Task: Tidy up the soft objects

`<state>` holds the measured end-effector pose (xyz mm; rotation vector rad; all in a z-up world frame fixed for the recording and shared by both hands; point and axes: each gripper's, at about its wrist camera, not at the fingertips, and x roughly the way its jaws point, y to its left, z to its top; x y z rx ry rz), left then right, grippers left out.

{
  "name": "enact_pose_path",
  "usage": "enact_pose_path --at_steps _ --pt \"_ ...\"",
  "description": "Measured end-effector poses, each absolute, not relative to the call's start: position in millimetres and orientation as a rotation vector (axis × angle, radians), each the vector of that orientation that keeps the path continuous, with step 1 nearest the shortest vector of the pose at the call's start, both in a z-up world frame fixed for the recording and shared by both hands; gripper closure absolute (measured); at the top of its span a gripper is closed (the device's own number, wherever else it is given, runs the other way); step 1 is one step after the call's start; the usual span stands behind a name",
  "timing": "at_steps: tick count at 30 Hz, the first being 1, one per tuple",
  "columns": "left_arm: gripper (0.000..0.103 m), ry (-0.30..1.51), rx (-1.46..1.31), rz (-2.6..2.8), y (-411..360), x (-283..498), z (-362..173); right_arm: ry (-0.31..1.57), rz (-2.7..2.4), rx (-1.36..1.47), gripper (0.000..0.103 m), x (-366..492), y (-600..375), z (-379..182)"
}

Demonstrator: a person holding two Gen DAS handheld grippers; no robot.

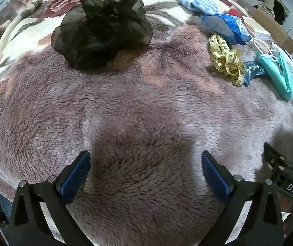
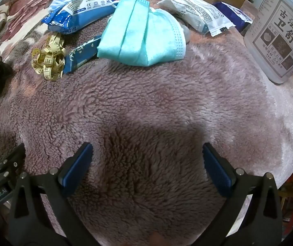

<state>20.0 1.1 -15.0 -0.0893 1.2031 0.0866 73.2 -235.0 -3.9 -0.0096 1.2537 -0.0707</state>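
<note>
Both the left gripper [image 1: 145, 176] and the right gripper [image 2: 147, 169] are hanging released and empty over the fleece blanket [image 2: 146, 102], so no item is being taken yet. The face mask [image 2: 141, 34] is lying in the upper middle of the right view and the black scarf [image 1: 103, 24] in the upper left of the left view; I think each gripper should be pinching a raised fold (not the blanket pile). The white jar [image 2: 277, 34] is standing at the upper right, its contents hidden.

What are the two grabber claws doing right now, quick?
Left gripper: open, holding nothing, above the fuzzy blanket.
Right gripper: open, holding nothing, above the same blanket.
</note>
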Motion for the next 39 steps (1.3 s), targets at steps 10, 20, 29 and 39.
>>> enact_pose_path --at_steps 10,20,29,39 --pt "0.0 1.214 -0.087 0.093 -5 27 -14 1.253 -0.071 -0.01 0.0 73 -235 -4" --pt "0.0 1.218 -0.088 0.094 -6 28 -13 1.252 -0.07 -0.01 0.0 73 -235 -4" --pt "0.0 1.221 -0.087 0.095 -7 27 -13 1.252 -0.07 -0.01 0.0 73 -235 -4" --pt "0.0 1.225 -0.086 0.098 -11 32 -13 1.251 -0.07 -0.01 0.0 73 -235 -4"
